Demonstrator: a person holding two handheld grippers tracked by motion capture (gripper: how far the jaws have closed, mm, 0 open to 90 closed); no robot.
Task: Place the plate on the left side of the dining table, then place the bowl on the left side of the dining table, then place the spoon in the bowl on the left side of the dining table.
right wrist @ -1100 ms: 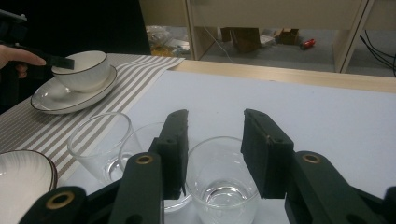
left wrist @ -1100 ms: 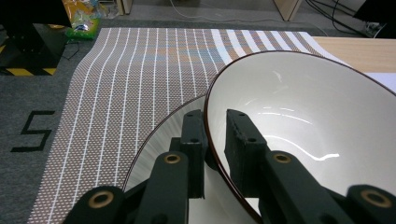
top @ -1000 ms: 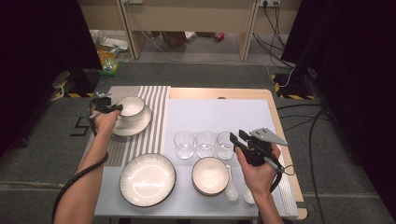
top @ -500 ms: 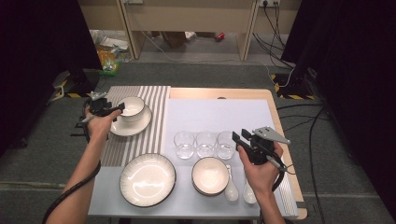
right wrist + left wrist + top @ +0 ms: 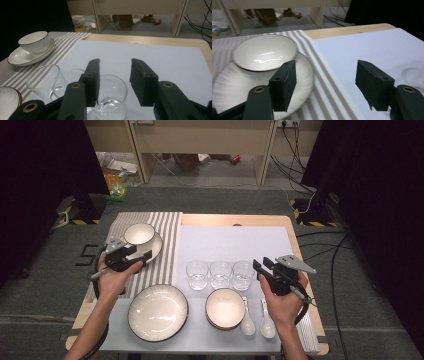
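High view: L gripper (image 5: 134, 257) sits just near-side of the small bowl (image 5: 139, 234), which stands on a saucer (image 5: 154, 247) on the striped runner (image 5: 167, 225). Its jaws have just been opening and now stand wide, released, nothing between them. R gripper (image 5: 263, 268) hovers just right of the row of three glasses, closest to the right-hand glass (image 5: 243, 274); jaws apart, nothing held. Risk: bowl-on-saucer lies close to the runner's far-left end, so a knock from the L gripper could slide the stack toward the table edge.

Left gripper view: bowl (image 5: 264, 53) and saucer (image 5: 227, 85) lie ahead and to the left of the jaws; left pad (image 5: 284, 85) overlaps the saucer rim in the picture, contact can't be told. Risk: if the gripper swings left w/o lifting, that pad may catch the rim, tip the saucer and rock the bowl.

Right gripper view: right-hand glass (image 5: 110, 96) is directly ahead and below, rim between the pads (image 5: 92, 77), not pressed. Two more glasses (image 5: 42, 77) stand to its left, almost touching. Risk: closing off-centre on the thin wall may skate the glass into its neighbours; smooth glass may slip on lift.
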